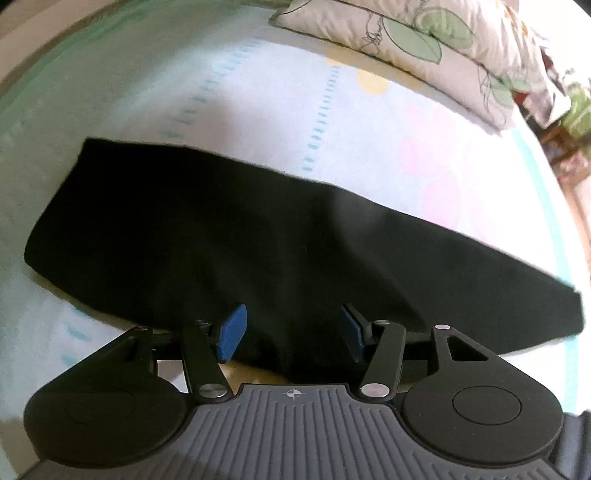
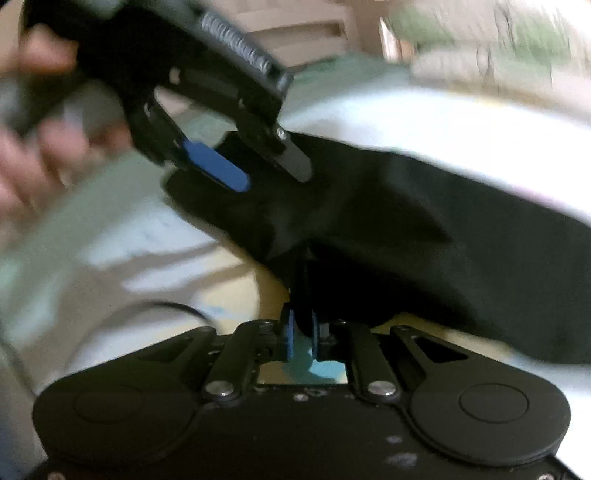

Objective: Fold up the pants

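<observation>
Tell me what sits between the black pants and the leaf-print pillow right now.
Nothing: only bare patterned bedsheet separates the pants from the pillow, seen in the left wrist view.

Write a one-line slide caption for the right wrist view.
Right gripper pinches the near edge of the black pants on the bed sheet, while the left gripper hovers open above them.

Bed [image 1: 258, 92] filled most of left wrist view, covered by pale sheet [image 1: 424, 155] with rows of teal dashes, faint pink and yellow patches, green border along edge. Pillow [image 1: 406, 33] printed with green leaves lay at far side. Beyond bed's right edge, cluttered corner [image 1: 569, 107] in reds and greens, blurred. Right wrist view, heavily smeared, showed beige panelled furniture [image 2: 314, 29] behind bed. Light soft, even, indoor.
</observation>
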Tool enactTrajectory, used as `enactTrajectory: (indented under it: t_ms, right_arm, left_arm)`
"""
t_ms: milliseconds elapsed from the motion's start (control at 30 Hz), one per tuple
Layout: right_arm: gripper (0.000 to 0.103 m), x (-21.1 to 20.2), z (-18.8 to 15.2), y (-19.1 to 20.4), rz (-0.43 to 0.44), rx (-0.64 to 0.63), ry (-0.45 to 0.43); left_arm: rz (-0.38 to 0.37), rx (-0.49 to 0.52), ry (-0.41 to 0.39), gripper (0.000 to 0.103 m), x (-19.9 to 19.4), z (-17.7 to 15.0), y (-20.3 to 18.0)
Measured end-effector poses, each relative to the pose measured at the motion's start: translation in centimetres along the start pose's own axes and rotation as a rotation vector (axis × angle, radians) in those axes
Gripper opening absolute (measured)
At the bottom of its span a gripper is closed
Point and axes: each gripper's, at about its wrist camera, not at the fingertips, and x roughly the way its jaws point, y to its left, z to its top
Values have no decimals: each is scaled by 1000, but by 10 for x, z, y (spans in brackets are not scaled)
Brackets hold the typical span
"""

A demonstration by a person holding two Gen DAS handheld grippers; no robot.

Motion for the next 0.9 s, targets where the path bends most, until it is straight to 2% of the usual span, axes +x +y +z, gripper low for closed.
enactTrajectory:
  t_ms: [33,133,233,300,400,533,633,767,900]
  right_arm:
    - [11,-1,1,5,43,10,11]
    - [11,7,-3,10,53,14,47]
    - [10,8,-5,-2,69,104,31]
    - [13,5,-7,1,61,83,25]
    - [16,-5,-8,4,59,40,27]
    - [17,-38,-10,2,51,-12,18]
    - [19,-71,-8,-7,1,-44,-33]
    - [22,-104,-4,-39,-133,-28,-109]
    - [23,-112,-2,-82,-251,39,-106]
  left_arm:
    - [17,23,-6,54,0,0,-5]
    - [34,87,-5,54,3,-2,-20]
    - [46,137,-3,54,9,-4,-32]
    - [45,155,9,54,11,-7,-32]
    - [38,158,50,54,24,-7,-32]
    - [88,190,148,54,53,-13,-31]
    - [105,208,136,56,54,-16,-35]
    - [125,184,125,56,45,-19,-39]
    - [99,170,101,56,24,-32,-41]
